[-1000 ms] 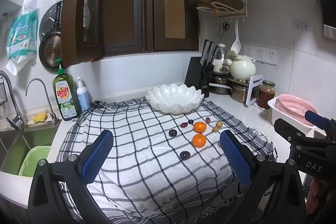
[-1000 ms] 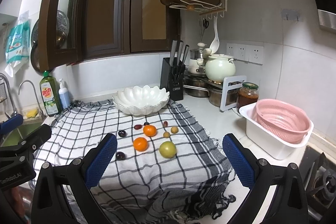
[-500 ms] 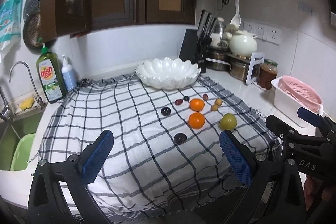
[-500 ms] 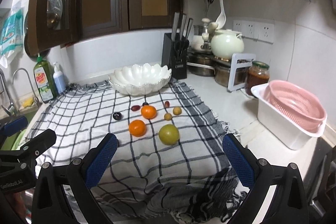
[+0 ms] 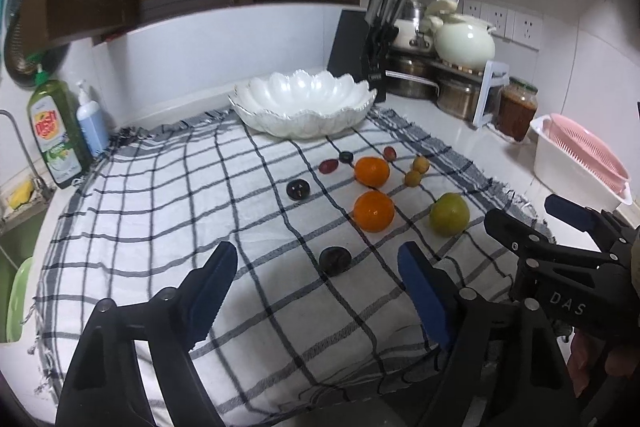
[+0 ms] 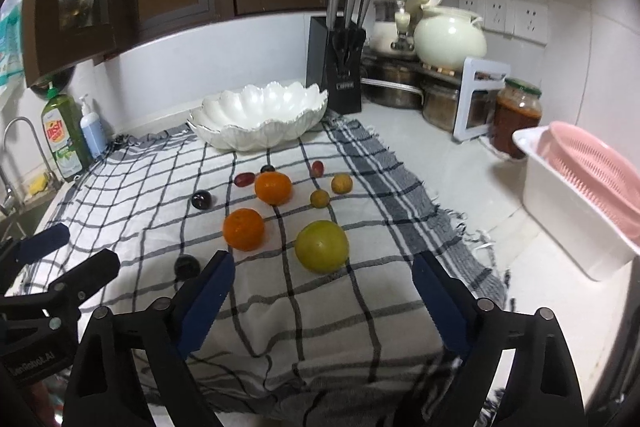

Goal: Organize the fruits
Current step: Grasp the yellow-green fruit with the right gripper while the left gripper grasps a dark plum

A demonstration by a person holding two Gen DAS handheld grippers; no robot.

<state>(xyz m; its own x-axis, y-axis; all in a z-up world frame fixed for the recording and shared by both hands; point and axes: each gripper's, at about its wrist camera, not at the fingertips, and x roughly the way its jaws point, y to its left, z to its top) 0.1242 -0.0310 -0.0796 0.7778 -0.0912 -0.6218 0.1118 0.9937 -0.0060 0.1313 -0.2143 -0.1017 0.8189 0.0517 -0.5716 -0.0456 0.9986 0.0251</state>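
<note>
Fruit lies on a checked cloth [image 5: 160, 211] in front of a white scalloped bowl [image 5: 304, 103] [image 6: 260, 115]. Two oranges [image 5: 373, 211] [image 6: 243, 229], a green fruit [image 5: 449, 214] [image 6: 321, 246], dark plums [image 5: 335, 260] and small grapes are spread over the cloth. My left gripper [image 5: 316, 271] hovers low over the cloth, its jaws closing, with the nearest dark plum just ahead of the gap and untouched. My right gripper [image 6: 322, 283] is also closing, the green fruit just beyond its tips, nothing pressed between its pads.
A knife block [image 6: 338, 67], pots and a cream teapot [image 6: 450, 41] stand at the back right. A jar [image 6: 516, 121] and a white tub with a pink colander [image 6: 588, 195] sit on the right. Dish soap bottles [image 5: 56, 131] and a sink are on the left.
Both grippers have come forward and down toward the fruit, tilting downward. The blue pads of each stand closer together than before. No fruit has moved.
</note>
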